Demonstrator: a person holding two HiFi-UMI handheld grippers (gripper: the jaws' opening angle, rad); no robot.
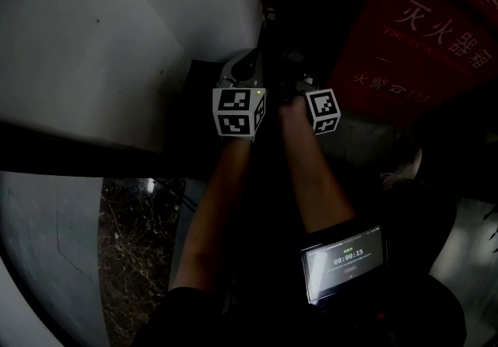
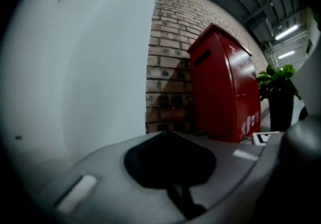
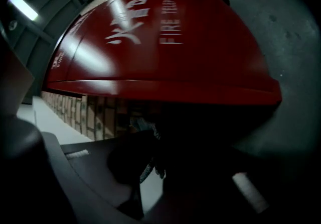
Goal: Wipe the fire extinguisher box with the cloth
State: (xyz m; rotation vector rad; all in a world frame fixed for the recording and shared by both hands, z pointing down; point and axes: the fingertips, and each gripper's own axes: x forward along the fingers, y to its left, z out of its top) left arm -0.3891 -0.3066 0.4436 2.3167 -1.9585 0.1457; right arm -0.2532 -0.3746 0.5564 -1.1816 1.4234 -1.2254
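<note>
The red fire extinguisher box (image 1: 412,26) with white lettering stands at the upper right of the head view, against a brick wall. In the right gripper view the box (image 3: 165,42) fills the upper half, close above the jaws. My right gripper (image 3: 150,140) is shut on a grey-blue cloth (image 3: 143,124), which bunches at the jaw tips and hangs down between them. My left gripper (image 2: 165,135) is shut with nothing in it and points at the brick wall beside the box (image 2: 223,87). Both grippers (image 1: 249,65) (image 1: 299,81) are held side by side just left of the box.
A white wall (image 2: 75,67) rises on the left and meets the brick wall (image 2: 170,57). A potted green plant (image 2: 278,87) stands beyond the box. A small screen showing a timer (image 1: 344,261) is strapped to the right forearm. The scene is very dark.
</note>
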